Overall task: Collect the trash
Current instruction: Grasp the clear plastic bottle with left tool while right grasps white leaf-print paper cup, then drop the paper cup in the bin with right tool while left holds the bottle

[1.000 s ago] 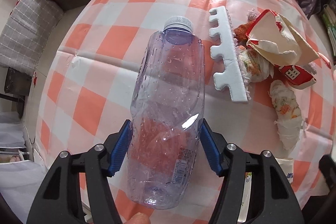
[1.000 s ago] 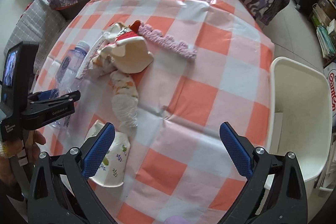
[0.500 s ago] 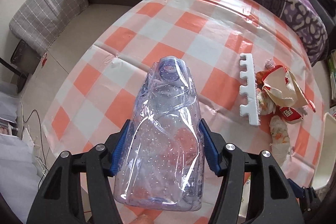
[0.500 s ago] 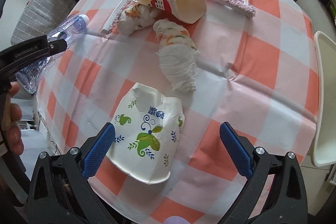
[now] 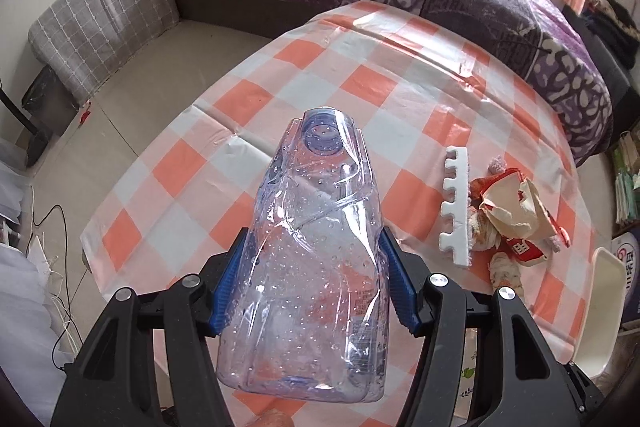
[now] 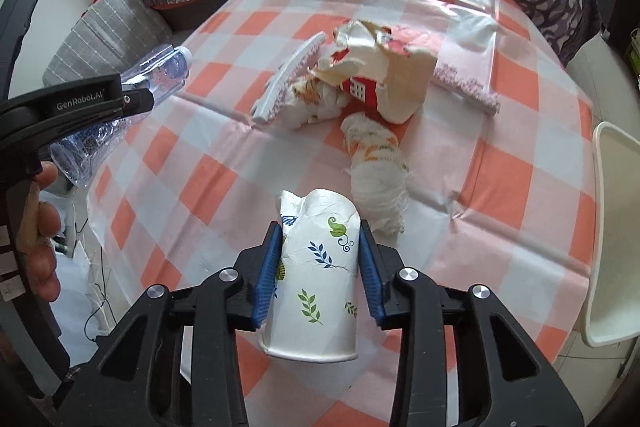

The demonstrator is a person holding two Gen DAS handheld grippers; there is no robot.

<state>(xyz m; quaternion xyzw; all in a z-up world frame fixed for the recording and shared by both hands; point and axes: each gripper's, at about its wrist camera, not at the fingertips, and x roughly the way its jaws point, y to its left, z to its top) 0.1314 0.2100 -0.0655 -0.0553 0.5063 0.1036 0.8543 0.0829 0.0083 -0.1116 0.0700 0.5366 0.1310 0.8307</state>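
Two grippers are each holding one piece of trash above the table (image 5: 360, 75). The left gripper (image 5: 316, 283) is clamping its blue pads on the sides of a crushed clear bottle (image 5: 320, 251), which is hanging in the air over the table's near-left part. The bottle's long axis is running along the fingers, its cap end pointing away from the gripper and its base toward the hand. In the right wrist view the same bottle (image 6: 120, 107) is showing at the left, tilted, cap up toward the table's far side, with a hand (image 6: 40, 227) below it.

The right gripper (image 6: 318, 259) has just been closing its jaws, and its pads are now pressing on a crumpled paper cup (image 6: 316, 275) printed with leaves. The cup's long axis is lying along the fingers, its dented bottom pointing away and its open rim toward the hand, near the table's front edge.

Four more items are lying together past the cup, toward the table's middle: one white foam comb strip (image 6: 288, 79), one torn red-and-cream carton (image 6: 384, 75), and two wadded patterned tissues (image 6: 376, 171) (image 6: 316, 99), one just beyond the cup, the other under the carton. One pink fuzzy strip (image 6: 468, 87) is lying right of the carton. One white chair (image 6: 616, 227) is standing at the table's right edge.
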